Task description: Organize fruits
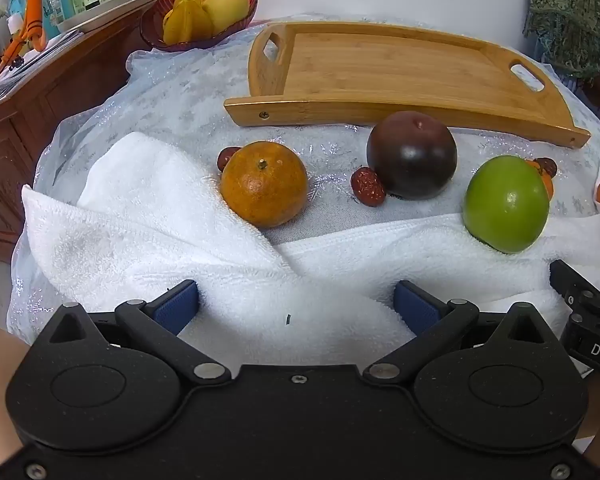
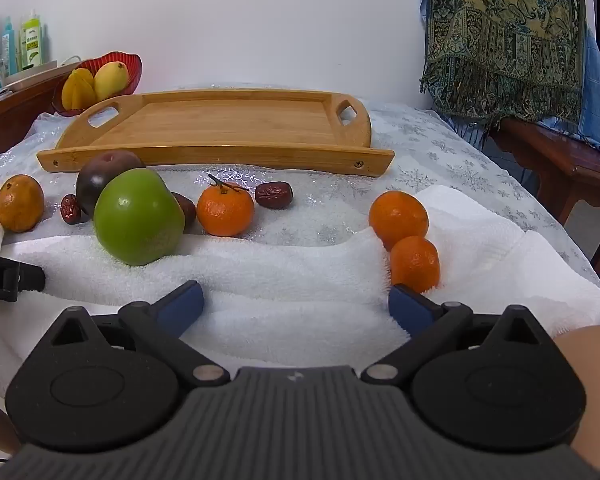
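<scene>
An empty bamboo tray (image 1: 380, 68) (image 2: 228, 128) lies at the back of the table. In front of it sit a brownish orange (image 1: 264, 184) (image 2: 19, 203), a dark purple plum (image 1: 412, 160) (image 2: 96, 178), a green apple (image 1: 506, 204) (image 2: 138, 216), red dates (image 1: 367, 187) (image 2: 274, 195) and three tangerines (image 2: 225, 210) (image 2: 398, 218) (image 2: 415, 264). My left gripper (image 1: 296, 308) is open over the white towel (image 1: 160, 240), short of the orange. My right gripper (image 2: 296, 304) is open too, with its right pad close to the nearest tangerine.
A red bowl (image 1: 198, 12) (image 2: 100, 80) with yellow fruit stands at the back left, beside a wooden cabinet (image 1: 40, 112) with bottles. A patterned cloth (image 2: 504, 36) hangs over wooden furniture (image 2: 560, 168) on the right. A lace tablecloth (image 2: 440, 152) covers the table.
</scene>
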`<state>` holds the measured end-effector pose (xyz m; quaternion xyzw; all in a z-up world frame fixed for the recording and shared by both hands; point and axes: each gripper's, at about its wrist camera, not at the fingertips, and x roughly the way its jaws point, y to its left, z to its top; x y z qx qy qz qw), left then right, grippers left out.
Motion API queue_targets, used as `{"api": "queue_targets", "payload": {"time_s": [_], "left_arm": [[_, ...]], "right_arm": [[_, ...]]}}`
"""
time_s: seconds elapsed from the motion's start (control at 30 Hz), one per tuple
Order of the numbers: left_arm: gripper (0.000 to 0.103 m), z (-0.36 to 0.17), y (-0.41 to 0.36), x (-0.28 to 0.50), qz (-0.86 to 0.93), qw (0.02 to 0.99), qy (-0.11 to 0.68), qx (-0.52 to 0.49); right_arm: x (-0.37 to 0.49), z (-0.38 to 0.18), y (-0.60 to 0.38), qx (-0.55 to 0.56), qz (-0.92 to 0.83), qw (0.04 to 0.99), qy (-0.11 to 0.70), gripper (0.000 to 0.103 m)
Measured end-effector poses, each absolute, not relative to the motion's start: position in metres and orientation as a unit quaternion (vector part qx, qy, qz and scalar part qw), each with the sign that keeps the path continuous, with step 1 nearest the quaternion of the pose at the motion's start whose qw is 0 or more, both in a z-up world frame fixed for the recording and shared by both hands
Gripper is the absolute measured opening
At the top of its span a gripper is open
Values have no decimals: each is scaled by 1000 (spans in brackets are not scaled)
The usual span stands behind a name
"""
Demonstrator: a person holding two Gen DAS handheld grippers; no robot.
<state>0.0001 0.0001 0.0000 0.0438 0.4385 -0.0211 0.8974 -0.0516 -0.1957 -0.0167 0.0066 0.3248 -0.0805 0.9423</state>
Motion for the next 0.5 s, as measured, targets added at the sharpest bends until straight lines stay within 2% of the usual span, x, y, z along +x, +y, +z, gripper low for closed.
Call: {"api": "queue_targets", "payload": {"time_s": [0.5], "left_arm": [[103, 0, 0, 0, -19, 898, 437, 47]], "right_arm": [[-52, -17, -195, 5, -81, 942, 324, 103]]}}
